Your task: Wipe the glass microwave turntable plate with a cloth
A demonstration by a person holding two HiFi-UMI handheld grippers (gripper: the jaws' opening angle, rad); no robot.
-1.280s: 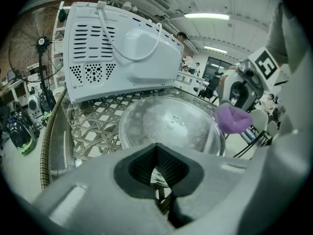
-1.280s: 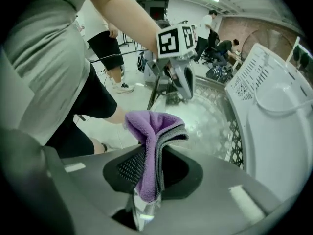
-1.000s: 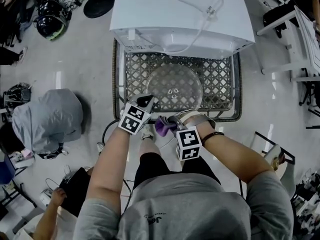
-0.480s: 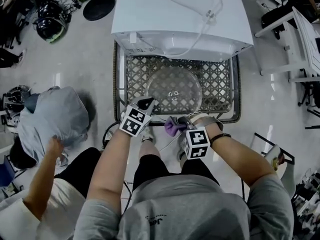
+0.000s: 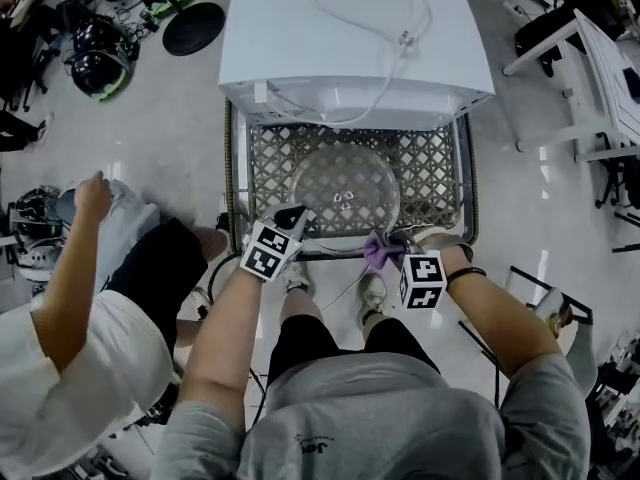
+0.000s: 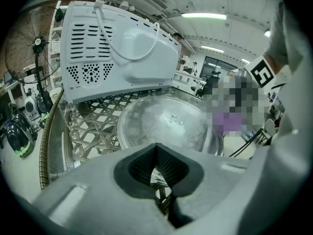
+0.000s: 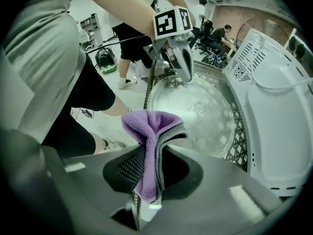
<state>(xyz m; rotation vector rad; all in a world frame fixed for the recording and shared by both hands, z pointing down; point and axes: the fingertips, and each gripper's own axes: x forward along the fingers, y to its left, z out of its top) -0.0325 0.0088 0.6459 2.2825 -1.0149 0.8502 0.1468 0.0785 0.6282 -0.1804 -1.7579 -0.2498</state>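
Between the pads of my right gripper (image 7: 155, 153) a folded purple cloth (image 7: 149, 126) is pinched tight, its loose end standing up past the tips. My left gripper (image 6: 156, 148) has its jaws pressed together with nothing between them.

Ahead of the cloth and to its left lies the glass turntable plate (image 5: 345, 183). It sits flat on the lattice floor of a wire basket (image 5: 445, 163), in front of the white microwave (image 5: 350, 38). From above, the cloth hangs just off the plate's near right rim, over the basket's front rail and clear of the glass. The left tips sit at the near left rim, closer to the plate; I cannot tell whether they touch it.

A round plate has no long axis, so I judge the coming move to be forward, leftward and down onto the glass.

Only the right gripper view shows the cloth's fold and the speckles on the glass. Only the head view shows both tools flanking the plate, and another person (image 5: 70, 338) at my left.
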